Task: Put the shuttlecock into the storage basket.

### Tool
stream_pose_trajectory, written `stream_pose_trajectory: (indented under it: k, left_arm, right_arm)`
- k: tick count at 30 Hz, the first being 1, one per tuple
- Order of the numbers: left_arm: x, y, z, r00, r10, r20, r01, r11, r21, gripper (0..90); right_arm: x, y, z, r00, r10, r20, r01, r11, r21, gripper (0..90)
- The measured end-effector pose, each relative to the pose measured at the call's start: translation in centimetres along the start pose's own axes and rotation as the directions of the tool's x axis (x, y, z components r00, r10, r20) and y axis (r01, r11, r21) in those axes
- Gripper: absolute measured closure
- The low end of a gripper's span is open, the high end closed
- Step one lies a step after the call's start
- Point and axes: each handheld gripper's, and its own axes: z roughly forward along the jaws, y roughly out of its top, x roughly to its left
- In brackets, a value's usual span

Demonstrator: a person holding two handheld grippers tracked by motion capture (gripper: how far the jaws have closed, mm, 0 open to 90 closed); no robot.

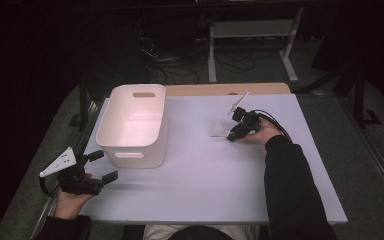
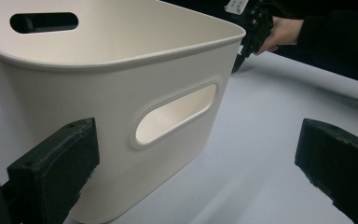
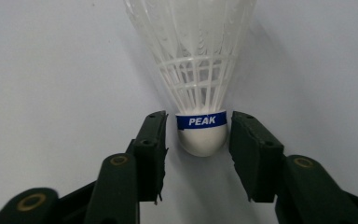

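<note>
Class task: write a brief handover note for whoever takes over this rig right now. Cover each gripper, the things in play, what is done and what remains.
Right gripper: jaws either side of the shuttlecock cork, small gaps showing, not yet gripped.
Left gripper: open, idle beside the white bin.
Shuttlecock lies on the table, right of the bin.
Done: approach.
Left: probably grip, lift, drop it into the bin.

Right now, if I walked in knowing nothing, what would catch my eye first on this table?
Probably the big white bin with handle slots, standing on the left part of the pale table. Next, the white shuttlecock with a blue band reading PEAK, lying on the table's right part, its rounded head between the right gripper's black jaws, with small gaps at both sides. The left gripper sits near the bin's front corner, jaws wide apart.
</note>
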Motion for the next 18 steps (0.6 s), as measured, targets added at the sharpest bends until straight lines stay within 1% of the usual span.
stream_pose_trajectory:
  k: [2,3,6,9,13,18]
  left_arm:
    - [0.01,0.0,0.0,1.0,0.0,0.0,0.0,1.0,0.0,0.0]
    - [0.01,0.0,0.0,1.0,0.0,-0.001,0.0,1.0,0.0,0.0]
    - [0.01,0.0,0.0,1.0,0.0,-0.001,0.0,1.0,0.0,0.0]
    - [0.02,0.0,0.0,1.0,0.0,-0.002,0.0,1.0,0.0,0.0]
    - [0.01,0.0,0.0,1.0,0.0,-0.001,0.0,1.0,0.0,0.0]
    - [0.01,0.0,0.0,1.0,0.0,-0.001,0.0,1.0,0.0,0.0]
  right_arm:
    - [0.01,0.02,0.04,1.0,-0.002,0.002,0.002,1.0,0.004,59.0]
    - [0.02,0.02,0.05,1.0,-0.005,0.001,0.005,1.0,0.003,62.2]
    - [0.05,0.02,0.02,0.9999,-0.013,-0.006,0.012,1.0,-0.004,63.5]
    - [0.09,0.05,-0.04,0.9999,-0.013,-0.006,0.013,1.0,-0.006,63.7]
    - [0.07,0.1,-0.31,0.9998,-0.015,-0.01,0.015,1.0,-0.022,63.8]
    - [0.19,0.15,-0.81,0.9999,-0.015,-0.004,0.015,0.999,-0.04,63.9]
